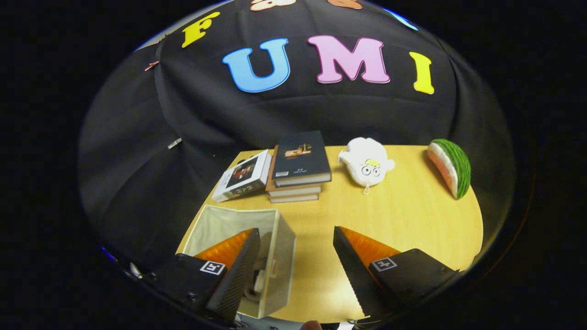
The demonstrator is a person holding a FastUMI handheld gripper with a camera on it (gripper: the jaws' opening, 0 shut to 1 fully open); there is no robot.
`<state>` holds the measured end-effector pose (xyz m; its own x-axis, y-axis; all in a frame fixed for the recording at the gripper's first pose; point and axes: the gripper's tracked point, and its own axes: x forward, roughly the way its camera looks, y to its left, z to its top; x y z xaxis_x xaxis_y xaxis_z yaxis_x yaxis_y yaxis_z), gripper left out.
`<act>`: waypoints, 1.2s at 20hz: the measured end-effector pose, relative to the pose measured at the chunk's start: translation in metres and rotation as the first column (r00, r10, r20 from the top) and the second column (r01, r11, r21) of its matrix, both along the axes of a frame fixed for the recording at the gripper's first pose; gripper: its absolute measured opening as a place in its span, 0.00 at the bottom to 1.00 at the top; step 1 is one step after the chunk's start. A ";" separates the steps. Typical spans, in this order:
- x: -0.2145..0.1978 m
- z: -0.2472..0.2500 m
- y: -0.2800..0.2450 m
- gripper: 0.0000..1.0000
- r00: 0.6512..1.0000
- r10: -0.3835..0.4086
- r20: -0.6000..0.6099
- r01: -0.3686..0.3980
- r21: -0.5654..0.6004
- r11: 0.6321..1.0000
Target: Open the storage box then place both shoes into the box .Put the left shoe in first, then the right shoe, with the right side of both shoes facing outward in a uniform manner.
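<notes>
The hand-held gripper point(296, 256) hangs over the near part of the counter point(403, 215) with its fingers spread wide and nothing between them but bare wood. The left finger point(238, 270) sits over the open top of the storage box point(275, 256), a pale fabric box standing at the near left corner of the counter, its lid out of the way and its inside lining showing. Something light lies low inside the box behind that finger, too hidden to tell whether it is a shoe. The right finger point(355, 270) is above bare counter, well apart from the box.

Beyond the fingers, at the far left, a stack of books point(298, 172) rests with a dark-covered one on top, and a white book point(242, 176) leans against the stack's left side. To the right of the stack lies a white plush toy point(367, 162), and at the far right edge a watermelon-slice toy point(450, 167) rests on the wood.
</notes>
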<state>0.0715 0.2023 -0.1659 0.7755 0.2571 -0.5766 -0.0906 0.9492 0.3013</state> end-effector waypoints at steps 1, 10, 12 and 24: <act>0.005 0.005 -0.016 0.99 0.999 -0.017 0.033 0.018 -0.020 1.000; 0.018 0.071 -0.123 0.98 0.951 -0.094 0.295 0.135 -0.123 0.983; 0.012 0.090 -0.142 0.99 0.930 -0.106 0.353 0.160 -0.128 0.979; -0.045 0.134 -0.212 0.97 0.845 -0.148 0.515 0.262 -0.157 0.952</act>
